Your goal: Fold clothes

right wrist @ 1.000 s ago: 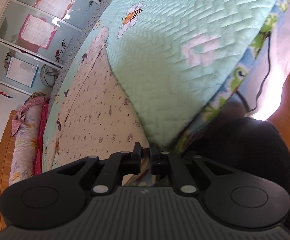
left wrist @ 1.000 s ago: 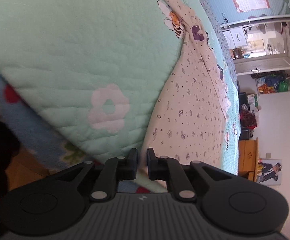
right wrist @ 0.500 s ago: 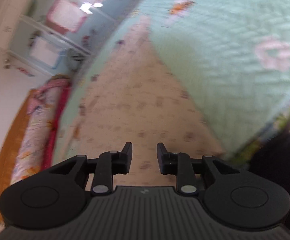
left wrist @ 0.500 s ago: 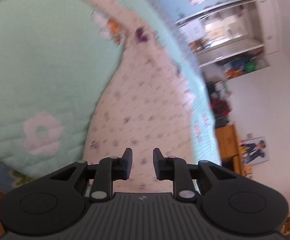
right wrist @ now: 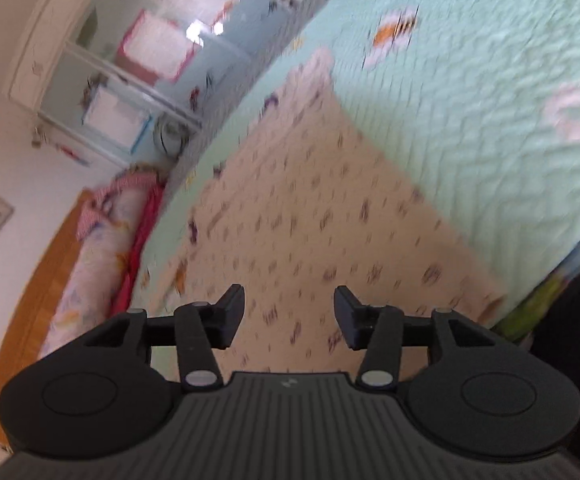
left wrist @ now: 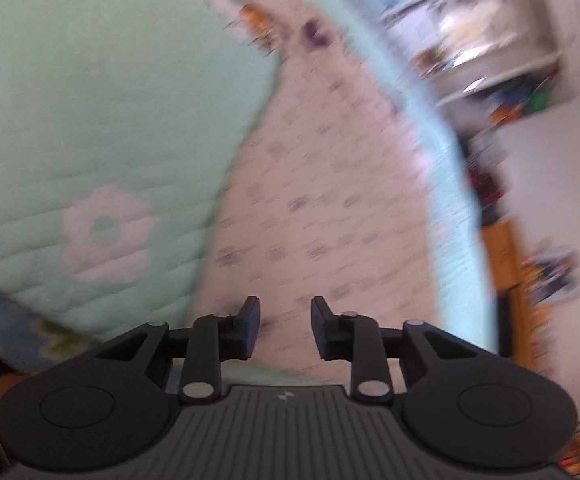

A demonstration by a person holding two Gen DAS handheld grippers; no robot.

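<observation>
A cream garment (left wrist: 314,208) with small dark prints lies flat on the bed, also in the right wrist view as the same cream garment (right wrist: 310,232). My left gripper (left wrist: 283,320) hovers over its near edge, open, with a gap between the fingers and no cloth pinched. My right gripper (right wrist: 287,312) hangs above the garment's near part; its jaws are opening and nothing sits between them. Both views are blurred by motion.
The bed carries a mint green quilt (left wrist: 89,100) with white flowers, seen again as the quilt (right wrist: 490,92). A rolled pink pillow (right wrist: 101,248) lies by the wooden headboard (right wrist: 29,300). Cabinets (right wrist: 137,52) stand behind, shelves (left wrist: 490,52) beyond the bed.
Both grippers went from shut at the garment's near edge to open, letting the cloth go. Both swung over the garment, which now lies flat below them.
</observation>
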